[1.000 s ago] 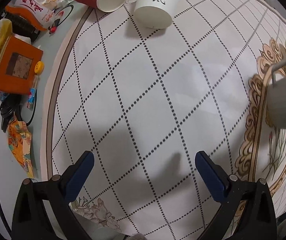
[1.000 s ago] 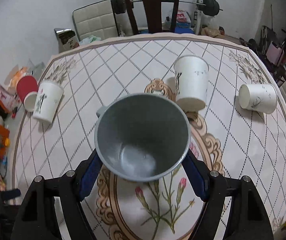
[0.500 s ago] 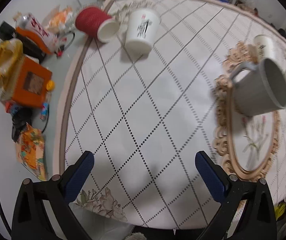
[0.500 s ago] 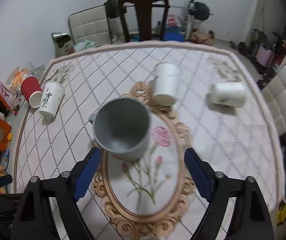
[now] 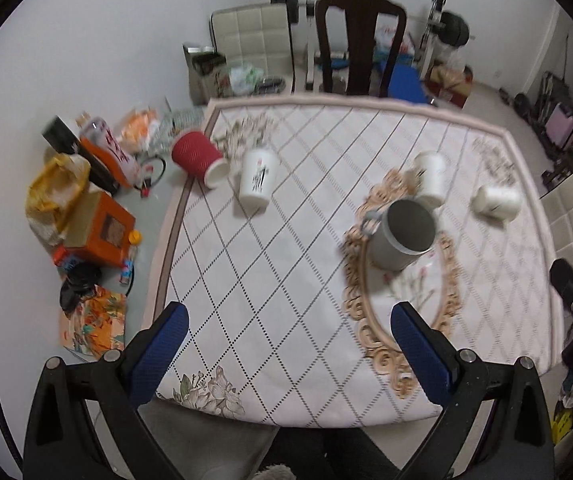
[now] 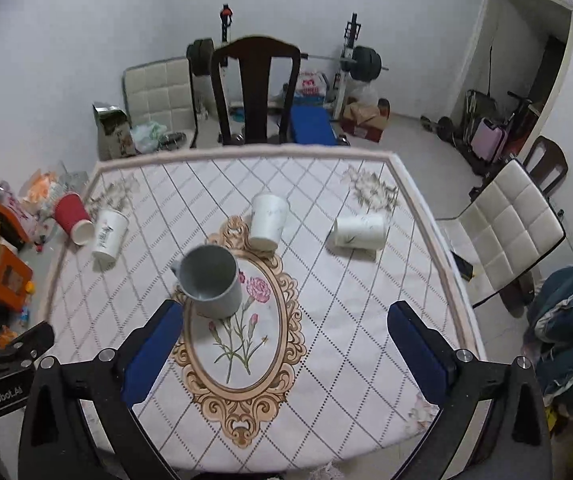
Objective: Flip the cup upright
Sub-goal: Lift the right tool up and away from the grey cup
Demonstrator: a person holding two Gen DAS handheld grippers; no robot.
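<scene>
A grey mug (image 6: 211, 281) stands upright, mouth up, on the flowered oval of the tablecloth; it also shows in the left wrist view (image 5: 402, 235). My right gripper (image 6: 282, 350) is open and empty, held high above the table's near edge, well back from the mug. My left gripper (image 5: 286, 350) is open and empty, also high over the near edge. Paper cups lie on their sides: a red one (image 6: 72, 219), a white one with black writing (image 6: 109, 233), a white one (image 6: 267, 222) behind the mug, and another white one (image 6: 360, 232) to the right.
The table (image 6: 366, 320) has a diamond-pattern cloth. A dark wooden chair (image 6: 258, 88) stands at the far side and a white padded chair (image 6: 506, 232) at the right. Boxes and bags (image 5: 86, 216) clutter the floor on the left. Gym gear lines the back wall.
My right gripper let go of the grey mug, which now stands on the cloth, and pulled up and back. My left gripper also rose and drew back from the table.
</scene>
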